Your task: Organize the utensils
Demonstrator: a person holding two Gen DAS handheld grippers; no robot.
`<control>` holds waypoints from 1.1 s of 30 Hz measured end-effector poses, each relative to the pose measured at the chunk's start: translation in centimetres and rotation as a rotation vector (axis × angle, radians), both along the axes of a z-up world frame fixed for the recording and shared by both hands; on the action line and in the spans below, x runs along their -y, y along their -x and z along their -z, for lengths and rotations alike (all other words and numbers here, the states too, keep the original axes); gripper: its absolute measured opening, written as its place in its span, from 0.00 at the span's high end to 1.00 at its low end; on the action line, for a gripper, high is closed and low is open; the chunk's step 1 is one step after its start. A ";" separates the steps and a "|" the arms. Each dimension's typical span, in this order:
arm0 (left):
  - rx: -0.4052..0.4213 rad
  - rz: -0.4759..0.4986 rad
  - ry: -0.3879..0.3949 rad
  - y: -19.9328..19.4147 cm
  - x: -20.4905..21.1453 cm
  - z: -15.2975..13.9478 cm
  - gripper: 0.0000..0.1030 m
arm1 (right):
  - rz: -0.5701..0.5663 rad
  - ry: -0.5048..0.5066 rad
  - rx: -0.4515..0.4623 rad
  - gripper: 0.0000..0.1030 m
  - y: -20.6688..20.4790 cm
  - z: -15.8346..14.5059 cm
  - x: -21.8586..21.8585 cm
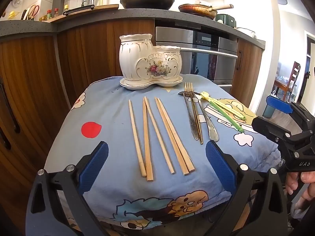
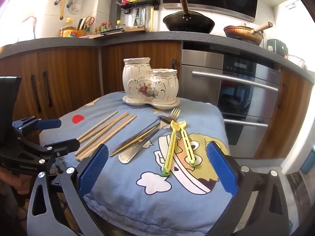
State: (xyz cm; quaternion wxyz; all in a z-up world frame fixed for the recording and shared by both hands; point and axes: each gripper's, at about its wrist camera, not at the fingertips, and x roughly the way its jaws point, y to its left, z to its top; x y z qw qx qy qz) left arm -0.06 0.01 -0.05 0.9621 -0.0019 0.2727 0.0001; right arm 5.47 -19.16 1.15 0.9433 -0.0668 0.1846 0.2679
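Chopsticks, five wooden ones, lie fanned on the blue cartoon cloth over the desk, with a fork, two other metal utensils and yellow-green training chopsticks to their right, all near the empty white ceramic holder at the far edge. Left tongs and right tongs both stand wide apart, holding nothing. Nothing looks sorted yet; a good start is probably to pinch one chopstick near its thick end, lift it clear of its neighbours, then drop it upright into the taller compartment.
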 end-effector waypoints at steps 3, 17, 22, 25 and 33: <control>0.004 0.003 -0.001 0.2 -0.1 0.0 0.05 | 0.001 -0.006 0.000 0.04 0.1 -0.1 0.1; 0.014 0.010 0.007 0.1 0.4 0.0 0.05 | 0.003 -0.006 0.003 0.04 0.2 -0.3 0.2; 0.005 0.011 0.012 0.0 0.5 0.1 0.05 | 0.001 -0.006 0.003 0.04 0.3 -0.3 0.2; 0.010 0.014 0.017 0.0 0.5 0.0 0.05 | 0.001 -0.007 0.003 0.04 0.2 -0.4 0.2; 0.019 0.016 0.015 -0.1 0.6 0.0 0.05 | 0.001 -0.009 0.003 0.04 0.2 -0.6 0.2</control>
